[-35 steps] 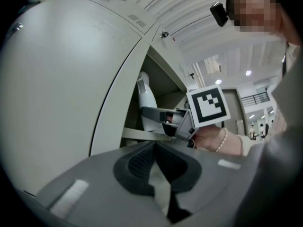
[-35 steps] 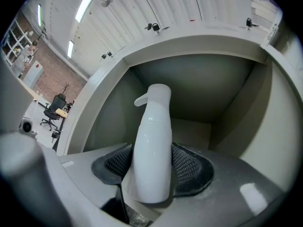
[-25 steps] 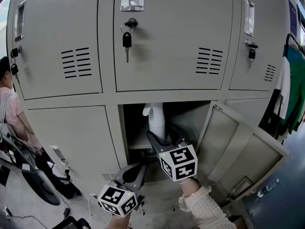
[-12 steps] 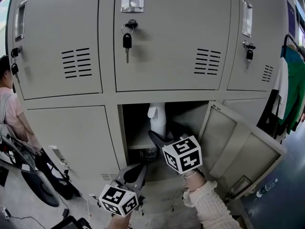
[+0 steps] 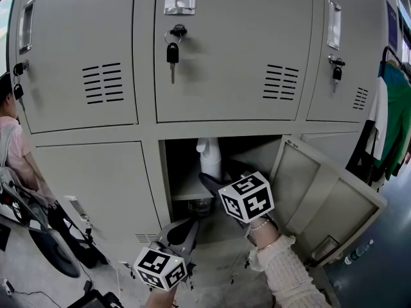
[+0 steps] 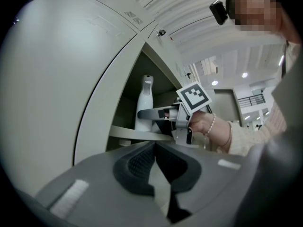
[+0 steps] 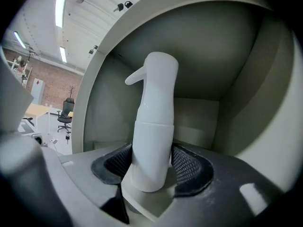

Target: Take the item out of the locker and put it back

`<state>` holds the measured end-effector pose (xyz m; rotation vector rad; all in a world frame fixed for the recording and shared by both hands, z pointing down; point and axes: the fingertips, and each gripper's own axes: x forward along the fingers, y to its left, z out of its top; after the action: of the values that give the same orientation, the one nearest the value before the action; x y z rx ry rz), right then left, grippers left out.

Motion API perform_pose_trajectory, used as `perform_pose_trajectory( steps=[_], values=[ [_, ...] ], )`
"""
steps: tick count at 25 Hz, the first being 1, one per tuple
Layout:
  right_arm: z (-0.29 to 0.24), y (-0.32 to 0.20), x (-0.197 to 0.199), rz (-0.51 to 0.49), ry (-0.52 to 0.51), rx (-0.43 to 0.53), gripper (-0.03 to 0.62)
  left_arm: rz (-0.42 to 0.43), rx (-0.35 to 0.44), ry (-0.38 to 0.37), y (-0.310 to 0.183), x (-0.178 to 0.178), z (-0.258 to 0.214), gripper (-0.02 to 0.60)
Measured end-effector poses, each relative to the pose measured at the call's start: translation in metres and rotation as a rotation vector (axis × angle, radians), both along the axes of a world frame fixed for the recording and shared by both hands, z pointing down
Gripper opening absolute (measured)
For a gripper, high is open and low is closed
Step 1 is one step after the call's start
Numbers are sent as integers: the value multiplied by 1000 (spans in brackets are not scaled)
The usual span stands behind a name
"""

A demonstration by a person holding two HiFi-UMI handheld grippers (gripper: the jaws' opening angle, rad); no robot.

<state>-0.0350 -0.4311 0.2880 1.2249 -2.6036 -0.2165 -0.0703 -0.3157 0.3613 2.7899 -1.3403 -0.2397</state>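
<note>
Bottle: the white spray bottle [image 7: 152,122] is plain and smooth. Its nozzle points left, and it stands almost upright in the open locker [image 5: 257,156].
Right claw: the right gripper [image 7: 150,162] pinches the bottle low down. Only its own view shows the pads squeezing.
Head view: the marker cube [image 5: 246,197] hides that pinch.
Left claw: the left gripper [image 6: 154,148] is pressed together with nothing in it, low down outside the locker.

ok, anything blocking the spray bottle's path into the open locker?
Nothing visible. The right gripper clamps the spray bottle in the opening; the compartment behind looks bare, the door hangs wide open, the left gripper sits lower, outside.
</note>
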Motion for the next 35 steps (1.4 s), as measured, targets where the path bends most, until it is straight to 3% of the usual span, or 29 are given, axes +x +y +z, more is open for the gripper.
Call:
perform_pose_trajectory(
  steps=[14, 30, 35],
  values=[
    [-3, -34, -18, -26, -11, -92, 256, -7, 0, -2, -7, -3, 0, 6],
    [-1, -35, -13, 22, 49, -40, 270, -17, 1, -6, -4, -8, 0, 6],
    [-3, -35, -7, 43, 21, -37, 270, -18, -6, -6, -1, -9, 2, 6]
  ],
)
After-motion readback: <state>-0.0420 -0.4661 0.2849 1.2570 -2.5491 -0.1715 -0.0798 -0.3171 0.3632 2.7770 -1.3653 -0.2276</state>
